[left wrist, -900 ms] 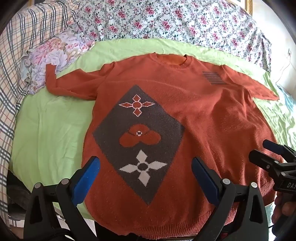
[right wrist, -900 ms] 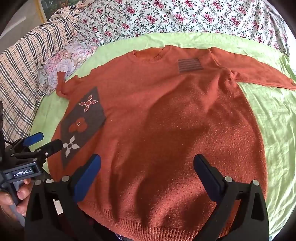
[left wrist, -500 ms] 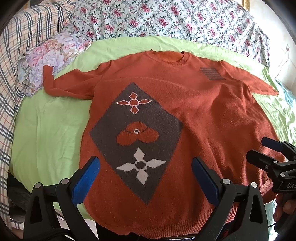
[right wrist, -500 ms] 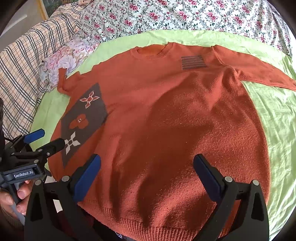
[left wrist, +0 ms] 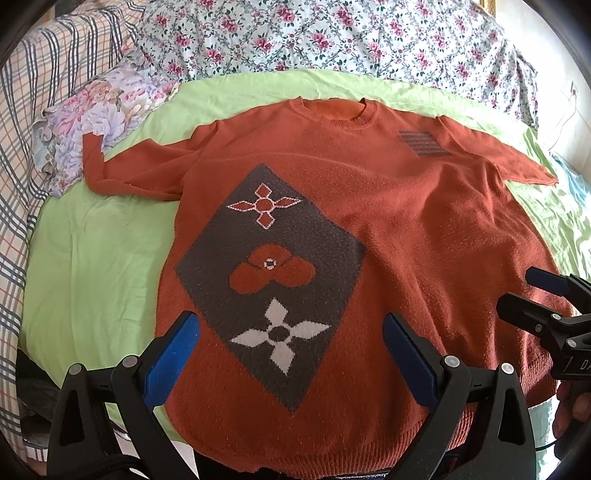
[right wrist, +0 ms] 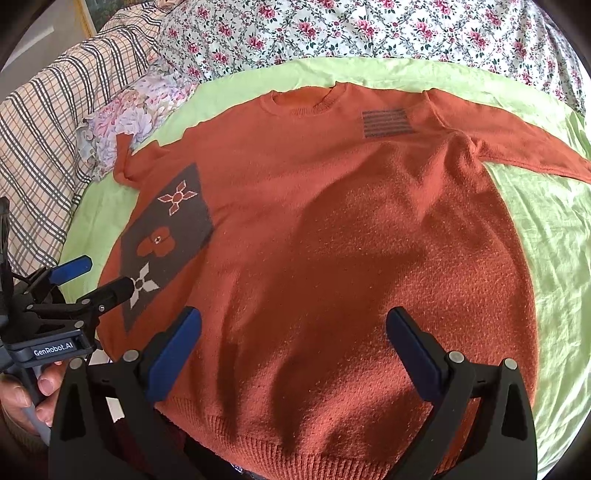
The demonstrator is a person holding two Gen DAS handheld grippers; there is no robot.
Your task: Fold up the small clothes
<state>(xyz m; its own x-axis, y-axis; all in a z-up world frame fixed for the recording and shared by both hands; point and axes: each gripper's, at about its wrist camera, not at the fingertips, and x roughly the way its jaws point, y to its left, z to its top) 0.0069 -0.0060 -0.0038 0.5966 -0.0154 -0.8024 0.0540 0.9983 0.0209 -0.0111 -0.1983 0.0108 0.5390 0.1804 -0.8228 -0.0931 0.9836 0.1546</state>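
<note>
An orange knitted sweater (left wrist: 406, 221) (right wrist: 351, 240) lies flat and face up on a light green sheet (left wrist: 92, 266) (right wrist: 554, 240), both sleeves spread out, collar at the far side. A grey diamond with flower motifs (left wrist: 269, 280) covers its left front. My left gripper (left wrist: 291, 354) hovers above the sweater's lower left part, jaws wide apart with nothing between them. Above the lower right part hangs my right gripper (right wrist: 293, 343), equally open and empty. Each gripper shows at the edge of the other's view: the right gripper (left wrist: 532, 295) and the left gripper (right wrist: 99, 277), each held by a hand.
A floral quilt (left wrist: 332, 37) (right wrist: 369, 29) lies behind the sheet. A plaid blanket (left wrist: 22, 129) (right wrist: 44, 147) and a pastel floral pillow (left wrist: 92, 122) (right wrist: 125, 122) sit at the left, touching the left sleeve's cuff. The bed's near edge runs just under the sweater's hem.
Both views have drifted slightly, so the sweater sits a little lower in frame. The sweater itself has not moved and both grippers have stayed open.
</note>
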